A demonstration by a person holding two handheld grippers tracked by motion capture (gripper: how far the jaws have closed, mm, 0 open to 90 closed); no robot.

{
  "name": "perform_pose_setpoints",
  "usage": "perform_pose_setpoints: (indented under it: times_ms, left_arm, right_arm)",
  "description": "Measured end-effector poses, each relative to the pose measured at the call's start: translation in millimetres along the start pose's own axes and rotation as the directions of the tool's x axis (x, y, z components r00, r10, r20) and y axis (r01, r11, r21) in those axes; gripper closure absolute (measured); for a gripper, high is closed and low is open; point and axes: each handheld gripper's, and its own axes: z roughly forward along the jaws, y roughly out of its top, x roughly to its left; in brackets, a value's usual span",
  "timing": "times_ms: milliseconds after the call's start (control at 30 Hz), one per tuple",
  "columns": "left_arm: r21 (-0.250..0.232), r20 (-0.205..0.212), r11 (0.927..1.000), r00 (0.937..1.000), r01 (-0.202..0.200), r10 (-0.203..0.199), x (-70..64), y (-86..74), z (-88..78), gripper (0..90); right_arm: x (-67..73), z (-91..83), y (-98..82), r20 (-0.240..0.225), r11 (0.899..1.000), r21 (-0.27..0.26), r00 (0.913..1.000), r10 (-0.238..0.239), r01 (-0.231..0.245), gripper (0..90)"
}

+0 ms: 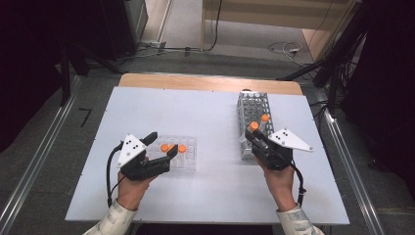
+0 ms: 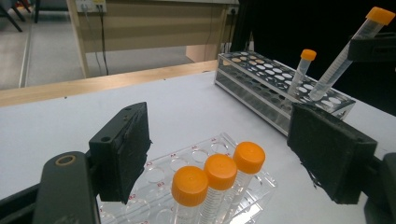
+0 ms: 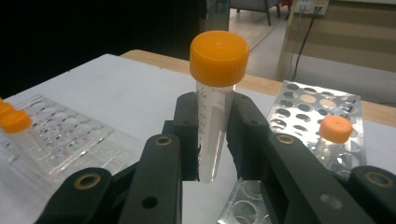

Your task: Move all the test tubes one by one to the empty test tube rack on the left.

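My right gripper (image 3: 212, 135) is shut on a clear tube with an orange cap (image 3: 215, 93), held upright by its body. In the high view this held tube (image 1: 254, 126) hangs at the near end of a metal rack (image 1: 252, 105), tilted, with its tip close to the rack's top. A second capped tube (image 1: 265, 117) stands in that rack. My left gripper (image 2: 219, 135) is open, its pads wide on either side of a clear plastic rack (image 2: 205, 149) that holds three orange-capped tubes (image 2: 220, 171). The pads touch nothing.
The white board (image 1: 210, 122) lies on a wooden table, with its far edge (image 1: 205, 82) showing. Bare board lies between the two racks. Cables and a dark stand sit on the floor beyond and to the right.
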Motion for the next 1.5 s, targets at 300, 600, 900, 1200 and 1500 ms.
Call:
perform_pose_setpoints:
  times_ms: [300, 600, 900, 1200, 1500]
  left_arm:
    - [-0.003, 0.014, 0.9999, 0.9999, -0.01, 0.01, -4.4, 0.8, -1.7, 21.2]
    - [-0.005, 0.033, 0.9999, 0.9993, -0.016, 0.016, -9.0, 1.5, -2.8, 21.5]
    - [-0.004, 0.082, 0.9995, 0.9961, -0.031, 0.031, -19.7, 1.2, -3.2, 23.4]
    - [0.004, 0.199, 0.9967, 0.9768, -0.081, 0.079, -43.7, -1.7, -0.1, 30.9]
    - [0.012, 0.267, 0.9928, 0.9572, -0.119, 0.111, -57.3, -7.1, 3.8, 44.4]
  right_arm:
    - [14.7, 4.1, -11.3, -0.052, 0.998, 0.053, 0.9982, -0.031, 0.034, 72.2]
    - [33.8, 7.3, -19.7, -0.113, 0.993, 0.093, 0.9918, -0.06, 0.07, 72.1]
    - [54.1, 8.3, -22.6, -0.18, 0.989, 0.11, 0.9808, -0.076, 0.097, 72.2]
    - [79.6, 12.3, -28.1, -0.267, 0.981, 0.133, 0.9579, -0.105, 0.145, 72.2]
    - [97.5, 14.5, -31.4, -0.32, 0.973, 0.142, 0.9388, -0.127, 0.18, 72.2]
